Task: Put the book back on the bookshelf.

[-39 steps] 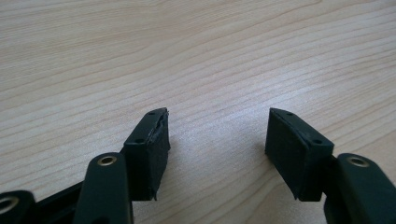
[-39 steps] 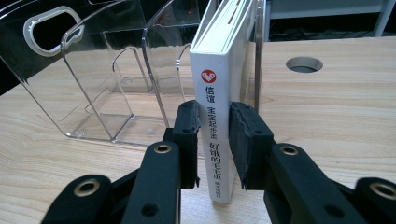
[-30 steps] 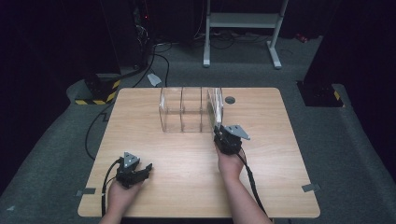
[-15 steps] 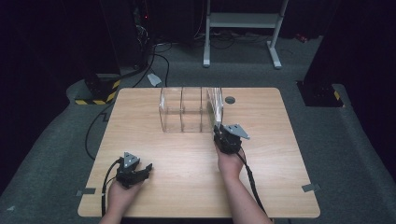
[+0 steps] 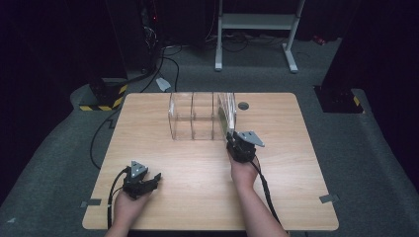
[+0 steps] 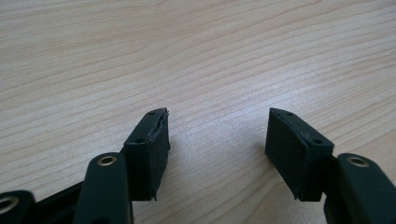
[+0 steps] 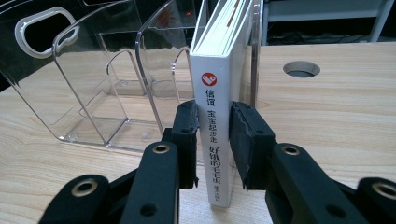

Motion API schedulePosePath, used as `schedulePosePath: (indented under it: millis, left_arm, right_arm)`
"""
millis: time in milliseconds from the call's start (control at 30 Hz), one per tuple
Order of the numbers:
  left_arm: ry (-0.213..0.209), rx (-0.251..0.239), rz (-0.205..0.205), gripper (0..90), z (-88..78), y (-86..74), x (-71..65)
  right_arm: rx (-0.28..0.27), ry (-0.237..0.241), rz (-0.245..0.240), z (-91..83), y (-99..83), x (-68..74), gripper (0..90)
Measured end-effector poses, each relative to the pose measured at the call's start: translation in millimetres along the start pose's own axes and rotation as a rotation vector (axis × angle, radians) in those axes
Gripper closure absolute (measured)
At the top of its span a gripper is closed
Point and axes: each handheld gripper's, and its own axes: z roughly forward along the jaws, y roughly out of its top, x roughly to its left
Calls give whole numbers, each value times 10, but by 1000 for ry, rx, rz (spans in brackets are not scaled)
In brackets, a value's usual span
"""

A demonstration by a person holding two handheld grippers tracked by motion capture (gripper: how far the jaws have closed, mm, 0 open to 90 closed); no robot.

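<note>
A thin white book [image 7: 215, 88] with red and black print on its spine stands upright in the right-hand slot of a clear acrylic rack [image 7: 93, 84]. My right gripper [image 7: 215, 137] is shut on the lower part of the spine, one pad on each cover. In the high view this gripper [image 5: 230, 138] sits at the rack's [image 5: 192, 118] front right corner, where the book [image 5: 226, 114] shows as a narrow edge. My left gripper [image 5: 154, 178] rests low over the table's near left part. Its jaws stand open [image 6: 217, 135] over bare wood with nothing between them.
The wooden table [image 5: 197, 168] has a round cable hole [image 5: 243, 105] just right of the rack. The rack's two left slots hold nothing. Beyond the table's far edge are dark floor, cables [image 5: 163, 59] and a white metal stand [image 5: 257, 22].
</note>
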Motion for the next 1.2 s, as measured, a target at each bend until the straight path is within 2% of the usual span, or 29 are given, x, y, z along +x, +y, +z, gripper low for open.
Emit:
schedulePosePath:
  millis: [300,367,400,433,500,600,700,733,867,967,1033,1167,1200]
  left_arm:
    - [0,0,1,395,0,0,0]
    - [0,0,1,395,0,0,0]
    - [-1,0,1,395,0,0,0]
    - [-1,0,1,395,0,0,0]
    - [-1,0,0,395,0,0,0]
    - [-1,0,1,395,0,0,0]
    - [-1,0,1,394,0,0,-1]
    - [-2,0,1,392,1,0,0]
    - [-4,0,0,386,2,0,-3]
    - [-5,0,-1,383,3,0,-5]
    - [-5,0,-1,381,3,0,-6]
    - [-5,1,-2,381,2,0,-7]
    - [-5,1,-2,380,3,0,-6]
  right_arm:
    - [2,3,4,2,6,-14,705]
    - [-2,8,-2,-4,11,-18,676]
    - [-2,16,-9,-17,19,-17,624]
    - [-2,16,-9,-17,19,-17,624]
    - [-1,22,-16,-36,28,-14,555]
    - [8,58,-30,-90,49,-23,449]
    - [13,80,-38,-117,58,-29,417]
    - [22,94,-73,-161,61,-26,410]
    - [10,118,-128,-247,37,-47,376]
    - [27,127,-136,-296,20,-69,367]
    - [67,130,-123,-380,-1,-126,353]
    - [79,131,-121,-471,-28,-201,320]
    - [86,129,-121,-533,-54,-258,297]
